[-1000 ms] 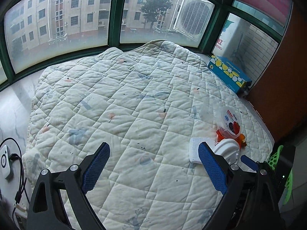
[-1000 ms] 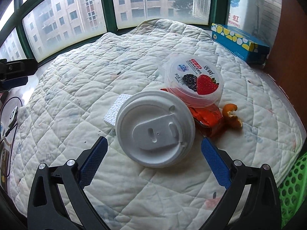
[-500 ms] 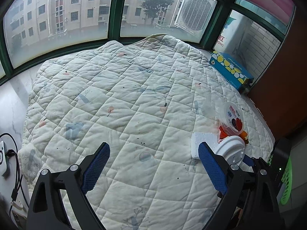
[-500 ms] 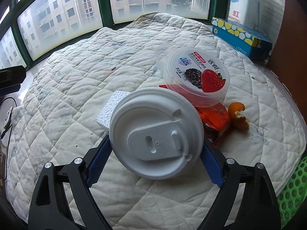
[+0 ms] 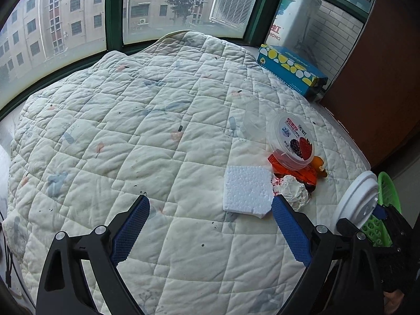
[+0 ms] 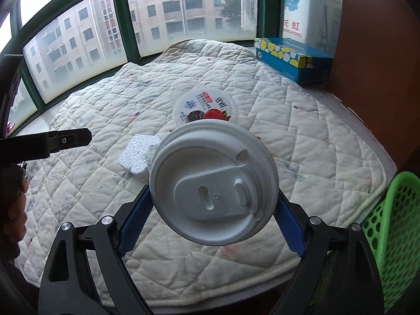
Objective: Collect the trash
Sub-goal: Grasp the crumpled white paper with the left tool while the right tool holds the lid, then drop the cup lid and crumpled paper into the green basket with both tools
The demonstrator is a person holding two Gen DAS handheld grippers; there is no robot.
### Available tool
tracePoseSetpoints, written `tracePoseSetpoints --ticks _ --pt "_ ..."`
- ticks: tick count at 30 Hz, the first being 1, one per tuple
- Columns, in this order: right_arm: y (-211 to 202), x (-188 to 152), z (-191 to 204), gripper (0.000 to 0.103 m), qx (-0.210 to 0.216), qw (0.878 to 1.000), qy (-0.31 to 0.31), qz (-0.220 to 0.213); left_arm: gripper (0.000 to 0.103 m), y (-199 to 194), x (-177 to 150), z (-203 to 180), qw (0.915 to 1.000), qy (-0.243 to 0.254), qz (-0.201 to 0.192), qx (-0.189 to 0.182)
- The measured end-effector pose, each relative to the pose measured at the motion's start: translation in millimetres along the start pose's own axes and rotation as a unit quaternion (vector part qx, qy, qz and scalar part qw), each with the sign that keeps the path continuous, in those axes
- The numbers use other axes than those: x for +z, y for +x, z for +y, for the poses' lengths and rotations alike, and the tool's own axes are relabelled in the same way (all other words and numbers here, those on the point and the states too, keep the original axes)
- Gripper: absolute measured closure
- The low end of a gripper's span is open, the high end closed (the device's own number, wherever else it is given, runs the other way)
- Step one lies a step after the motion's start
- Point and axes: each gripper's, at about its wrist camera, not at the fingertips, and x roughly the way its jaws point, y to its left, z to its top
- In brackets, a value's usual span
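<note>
My right gripper (image 6: pixel 214 194) is shut on a round white cup lid (image 6: pixel 214 191), held tilted above the quilt (image 6: pixel 302 136); anything under the lid is hidden. In the left wrist view the same lid (image 5: pixel 355 199) hangs at the bed's right edge beside the green basket (image 5: pixel 387 191). My left gripper (image 5: pixel 210 202) stands open just above the quilt, its right finger next to a white foam piece (image 5: pixel 248 190). Beside the foam lie a crumpled paper ball (image 5: pixel 291 190), an orange wrapper (image 5: pixel 296 169), a clear yogurt tub (image 5: pixel 291 140) and a bit of orange peel (image 5: pixel 319 161).
A blue tissue box (image 5: pixel 291 65) sits at the far right corner by a brown panel. Green-framed windows run behind the bed. The green basket (image 6: pixel 391 225) stands off the bed's right edge. A hand grips the left tool at the left edge of the right wrist view.
The right jaws shut on the white lid and raised it off the quilt toward the basket, uncovering the paper ball. My left gripper came closer to the foam piece.
</note>
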Motion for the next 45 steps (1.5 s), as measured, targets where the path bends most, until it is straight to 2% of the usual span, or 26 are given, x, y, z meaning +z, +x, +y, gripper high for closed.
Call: tracePoseSetpoints --ticks 7,15,23,26,27,28,31,37,45 --pt "-31.2 -6.5 -34.3 0.016 -0.023 0.999 0.030 -0.020 0.012 18.7 -6.7 -34.4 0.9989 0.035 0.013 -0.027" --pt "-43.6 -10.7 -60.8 0.016 -0.036 0.997 0.056 -0.025 0.013 31.7 -14.1 -87.4 0.9915 0.126 0.011 -0.030" --pt "-60.0 -18.2 -83.6 0.016 -0.053 0.995 0.074 -0.035 0.033 56.7 -11.9 -108.5 0.9843 0.174 0.025 -0.016" --pt "-67.4 -24.4 -95.6 0.016 -0.066 0.994 0.084 -0.036 0.046 61.2 -13.7 -113.3 0.9811 0.192 0.024 -0.003" --pt "-70.6 -27.3 -99.3 0.016 -0.070 0.993 0.088 -0.036 0.054 62.0 -14.0 -113.3 0.9809 0.193 0.025 -0.005" --pt "-73.4 -30.0 -103.7 0.016 -0.074 0.992 0.092 -0.037 0.057 62.2 -13.9 -112.8 0.9812 0.191 0.026 -0.008" --pt "-82.4 -37.6 -116.0 0.016 -0.087 0.990 0.104 -0.037 0.061 57.0 -13.5 -112.0 0.9823 0.185 0.024 -0.014" --pt "-97.3 -52.6 -138.1 0.016 -0.110 0.985 0.127 -0.039 0.063 29.5 -10.0 -108.6 0.9844 0.173 0.015 -0.031" --pt "-113.4 -65.4 -167.2 0.016 -0.138 0.977 0.158 -0.042 0.063 -18.8 3.2 -121.9 0.9832 0.162 -0.019 -0.081"
